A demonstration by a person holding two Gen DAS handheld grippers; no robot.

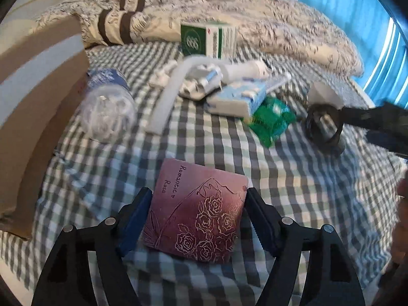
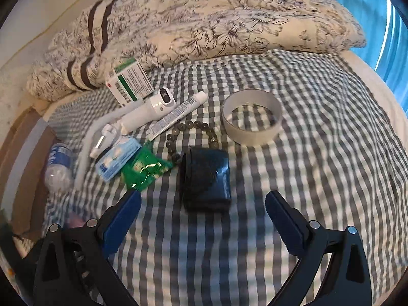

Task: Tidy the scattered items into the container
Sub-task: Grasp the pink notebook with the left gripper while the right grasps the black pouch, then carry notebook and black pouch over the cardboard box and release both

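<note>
The left gripper (image 1: 197, 219) has its jaws pressed against both side edges of a pink card (image 1: 196, 211) with roses drawn on it, just above the checked bedsheet (image 1: 293, 191). It looks thin, stiff and light, so an edge-to-edge pinch suits it, though too hard a squeeze would likely bow it. On the other side, the right gripper (image 2: 204, 211) hangs spread wide with nothing between its jaws, lined up on a black pouch (image 2: 206, 178) lying flat on the sheet just ahead. That pouch looks glossy and a bit soft (possibly slippery), so I'd judge the best hold is across its narrow sides, near the middle. Beyond it lie a bead bracelet (image 2: 193, 135), which touches the pouch's far edge, a tape roll (image 2: 252, 119), a green wrapper (image 2: 145, 168), a toothpaste tube (image 2: 178, 117) and a plastic bottle (image 2: 57, 168). The cardboard box (image 2: 28, 153) at the left edge of the bed looks like the container.
</note>
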